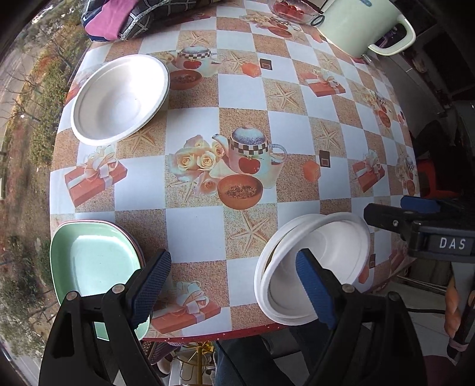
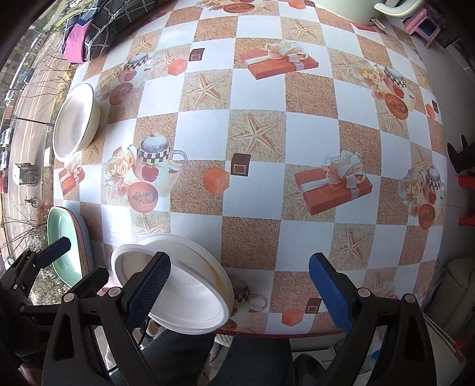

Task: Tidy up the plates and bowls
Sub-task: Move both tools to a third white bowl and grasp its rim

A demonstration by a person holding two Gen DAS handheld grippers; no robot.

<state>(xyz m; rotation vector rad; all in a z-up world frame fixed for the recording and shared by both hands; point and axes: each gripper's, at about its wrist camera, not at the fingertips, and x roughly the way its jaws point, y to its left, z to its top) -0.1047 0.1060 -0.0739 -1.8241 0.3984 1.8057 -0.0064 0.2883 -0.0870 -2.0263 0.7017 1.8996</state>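
A: Left wrist view. Your left gripper (image 1: 234, 285) hangs over the near edge of the table (image 1: 196, 234), jaws spread wide, nothing between them. Where are the bowls?

B: Two places. A lone white bowl (image 1: 120, 99) sits upright at the far left of the table, near its edge. A nested stack of white bowls (image 1: 314, 267) sits at the near edge, to your right; the top one is tilted and off-centre in the one below. Your right-hand pad (image 1: 314, 292) crosses in front of that stack (whether it touches the bowl, I cannot tell).

A: And the plates?

B: The green plate (image 1: 95, 267) lies at the near left corner, on top of a pinkish one whose rim just shows beneath. Your left-hand pad (image 1: 151, 289) overlaps its near corner in the view.

A: Right wrist view. What of your other tool?

B: Your right gripper (image 2: 240, 289) is likewise spread apart and holds nothing. It hovers at the near edge, with the stack (image 2: 184, 285) behind its left pad (image 2: 148, 289) and the bare checked cloth ahead. The lone bowl (image 2: 75, 121) and green plate (image 2: 63, 243) show at the left margin.

A: Background items?

B: A pale green jug (image 1: 359, 26), a glass dish (image 1: 292, 12) with red contents, and folded cloth (image 1: 124, 17) at the far side.
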